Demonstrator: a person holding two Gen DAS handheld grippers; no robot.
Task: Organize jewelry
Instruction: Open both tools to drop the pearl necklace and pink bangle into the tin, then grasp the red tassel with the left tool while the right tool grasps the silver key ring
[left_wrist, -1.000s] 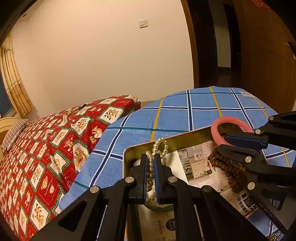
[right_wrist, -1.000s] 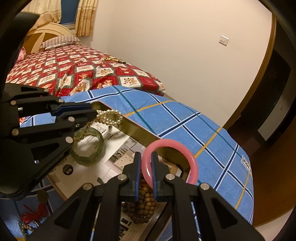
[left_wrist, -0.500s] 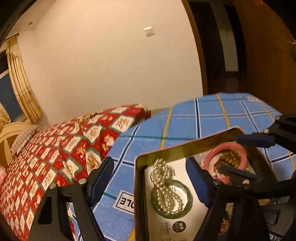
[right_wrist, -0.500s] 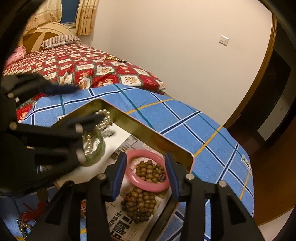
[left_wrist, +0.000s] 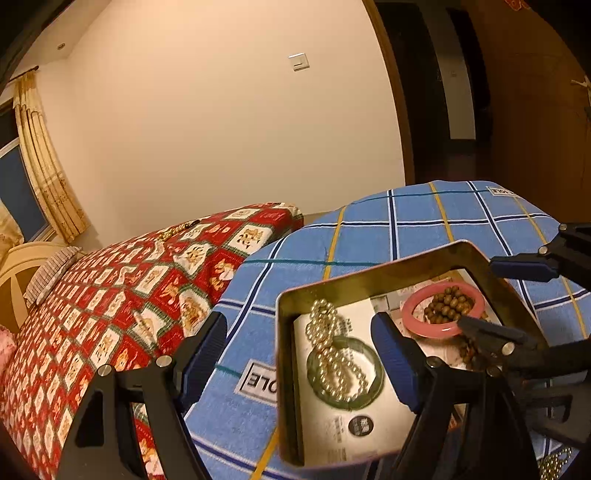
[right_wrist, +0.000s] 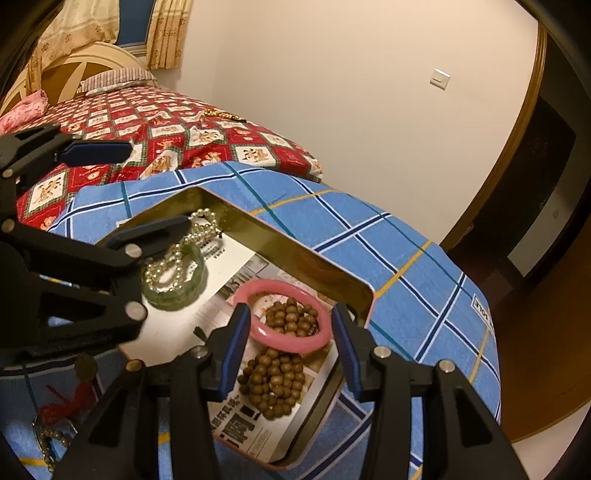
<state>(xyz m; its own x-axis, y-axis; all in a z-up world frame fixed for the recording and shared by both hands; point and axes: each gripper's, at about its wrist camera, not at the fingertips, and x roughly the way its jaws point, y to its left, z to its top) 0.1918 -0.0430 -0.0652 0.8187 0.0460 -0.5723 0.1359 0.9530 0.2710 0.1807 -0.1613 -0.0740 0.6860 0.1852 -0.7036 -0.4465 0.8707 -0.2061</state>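
A gold tin (left_wrist: 369, 282) lined with printed paper sits on a blue checked cloth (left_wrist: 406, 221). Inside it, a pearl string (left_wrist: 325, 332) lies draped over a green bangle (left_wrist: 375, 365). My left gripper (left_wrist: 295, 332) hangs open and wide above them, touching neither. A pink bangle (right_wrist: 291, 341) rests flat on a heap of brown wooden beads (right_wrist: 273, 384) at the tin's other end. My right gripper (right_wrist: 291, 317) straddles the pink bangle with its jaws opening, and the pads stand clear of it. The left gripper (right_wrist: 125, 192) appears from the side in the right wrist view.
A bed with a red patterned cover (left_wrist: 110, 295) adjoins the cloth. A gold bead strand (right_wrist: 221, 115) lies far out on it. A red tassel with beads (right_wrist: 70, 406) lies beside the tin. A dark doorway (right_wrist: 535, 166) opens beyond the wall.
Both grippers have opened. The left one released the pearl string, which dropped onto the green bangle. The right one released the pink bangle, which now lies flat on the wooden beads.
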